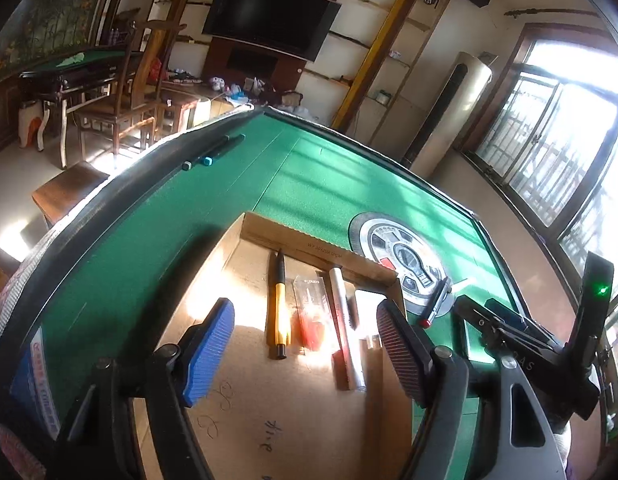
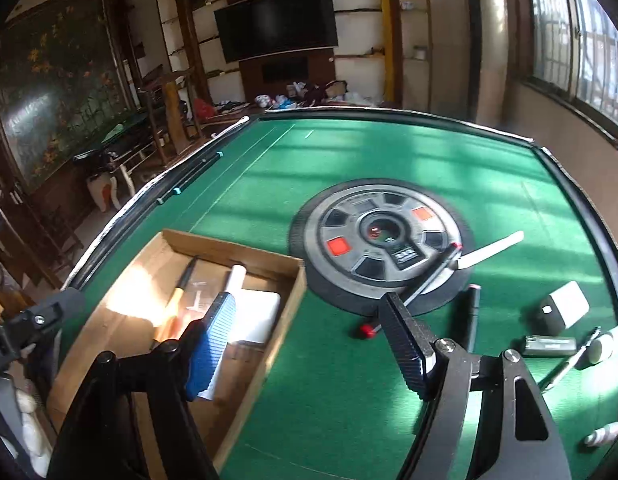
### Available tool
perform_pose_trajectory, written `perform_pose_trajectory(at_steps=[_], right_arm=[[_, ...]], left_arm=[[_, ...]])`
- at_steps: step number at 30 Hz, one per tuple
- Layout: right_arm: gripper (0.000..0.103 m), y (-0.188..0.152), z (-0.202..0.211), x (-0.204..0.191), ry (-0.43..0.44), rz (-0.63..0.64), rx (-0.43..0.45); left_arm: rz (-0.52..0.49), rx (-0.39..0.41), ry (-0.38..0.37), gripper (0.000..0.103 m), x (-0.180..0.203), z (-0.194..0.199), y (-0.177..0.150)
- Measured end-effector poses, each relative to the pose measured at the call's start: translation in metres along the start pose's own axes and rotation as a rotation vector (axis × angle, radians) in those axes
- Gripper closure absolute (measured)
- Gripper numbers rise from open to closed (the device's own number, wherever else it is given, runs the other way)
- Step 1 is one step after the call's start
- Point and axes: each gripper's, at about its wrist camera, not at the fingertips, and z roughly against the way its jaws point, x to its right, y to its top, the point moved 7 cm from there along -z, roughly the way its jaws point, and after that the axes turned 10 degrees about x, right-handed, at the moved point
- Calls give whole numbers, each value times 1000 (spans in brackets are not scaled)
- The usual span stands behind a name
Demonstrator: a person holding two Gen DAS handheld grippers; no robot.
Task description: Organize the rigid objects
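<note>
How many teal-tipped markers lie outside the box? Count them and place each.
2. The outer marker lies against the left rim of the table; the inner marker lies beside it, parallel. Others may sit out of view.

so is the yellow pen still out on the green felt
No, the yellow pen lies inside the cardboard box, beside a red packet and a silver marker.

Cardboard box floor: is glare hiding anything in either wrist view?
Left wrist: a sun patch on the cardboard box floor washes out the red packet; the yellow pen stays readable. Right wrist: a bright patch blows out the floor left of that pen.
</note>
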Motion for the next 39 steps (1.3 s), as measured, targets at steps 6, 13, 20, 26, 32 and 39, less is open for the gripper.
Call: perform_pose_trajectory(at_steps=[6,13,20,26,32,39], right_arm=[[29,-10,18,59,-134,21,50],[27,-20,34,102,-208,38,89],[27,-28,38,125,-229,52,94],[25,-28,37,132,-221,52,99],[23,-16,35,151,-270,56,86],[21,-7,37,224,-304,-123,140]], left_arm=[[-54,-35,-9,26,35,2,-23],[-134,-84,-11,26,78,-8,-44],[-194,-122,-23,26,113,-16,-59],[-232,-154,-23,26,126,-21,-69],[-257,-184,-27,26,136,-27,-72],[-366,-223,-51,26,179,-60,-80]])
